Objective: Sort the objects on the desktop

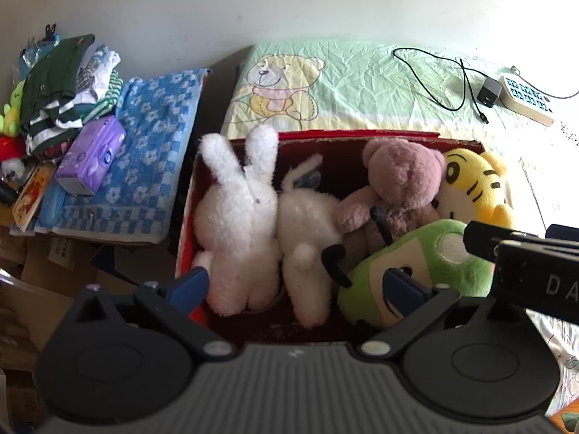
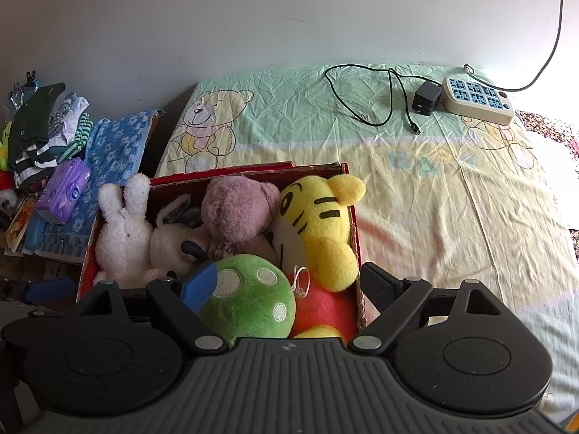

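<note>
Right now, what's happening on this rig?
A person holds two handheld grippers over a red box packed with plush toys on a bed sheet. Both the left gripper and right gripper are open and hold nothing. In the box sit a white bunny, a pink bear, a yellow tiger and a green mushroom plush. A power strip and a charger lie at the sheet's far end.

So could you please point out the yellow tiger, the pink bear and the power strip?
yellow tiger (image 2: 318,213), right wrist view, on its striped head.
pink bear (image 2: 235,209), right wrist view, back of head.
power strip (image 2: 477,103), right wrist view, socket face.
</note>
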Demonstrator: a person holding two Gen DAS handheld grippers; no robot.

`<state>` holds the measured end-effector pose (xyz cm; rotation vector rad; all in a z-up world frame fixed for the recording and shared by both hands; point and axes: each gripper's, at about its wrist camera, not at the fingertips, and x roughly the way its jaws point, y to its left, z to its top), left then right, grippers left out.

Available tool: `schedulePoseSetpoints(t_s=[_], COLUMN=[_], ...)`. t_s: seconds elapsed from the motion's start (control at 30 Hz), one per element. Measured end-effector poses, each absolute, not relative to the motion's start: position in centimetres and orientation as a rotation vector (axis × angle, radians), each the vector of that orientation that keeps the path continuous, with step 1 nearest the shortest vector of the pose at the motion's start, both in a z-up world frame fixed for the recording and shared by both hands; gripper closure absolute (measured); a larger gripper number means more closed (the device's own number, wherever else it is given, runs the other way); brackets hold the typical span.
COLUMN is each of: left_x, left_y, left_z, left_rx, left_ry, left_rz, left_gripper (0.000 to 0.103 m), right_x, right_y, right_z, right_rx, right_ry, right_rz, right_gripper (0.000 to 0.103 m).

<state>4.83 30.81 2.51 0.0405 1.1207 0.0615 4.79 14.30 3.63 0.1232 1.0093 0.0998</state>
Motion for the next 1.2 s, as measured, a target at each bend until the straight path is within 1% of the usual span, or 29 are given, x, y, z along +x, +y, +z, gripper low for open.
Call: schedulePoseSetpoints(t_s=[0.27,0.7,0.83,1.2], left_x=[4.8,2.8,1.8,-0.3], left_y=[31.0,29.2,28.3,27.1], left_z=[1.4,0.3,0.3,-0.8], left_rx=[0.003,0.032,0.061,0.048], left_ry=[1.163,1.181,1.165,1.199], left_rz=[0.021,-0.017,-0.012,-0.019], left_gripper=[0.001,0.001,0.001,0.001], right_x=[4.0,1.2,0.3,-1.2], right_y=[13.7,10.7,10.3,8.5], right_z=[3.5,1.3,1.1,0.3], right_rx=[0.161,0.174,0.155,0.152], right_ry=[0.972,1.003,1.007,1.027], right_rz=[0.075,-0.010,-0.014,-0.032], right_gripper=[0.015,0.015,0.015,0.015])
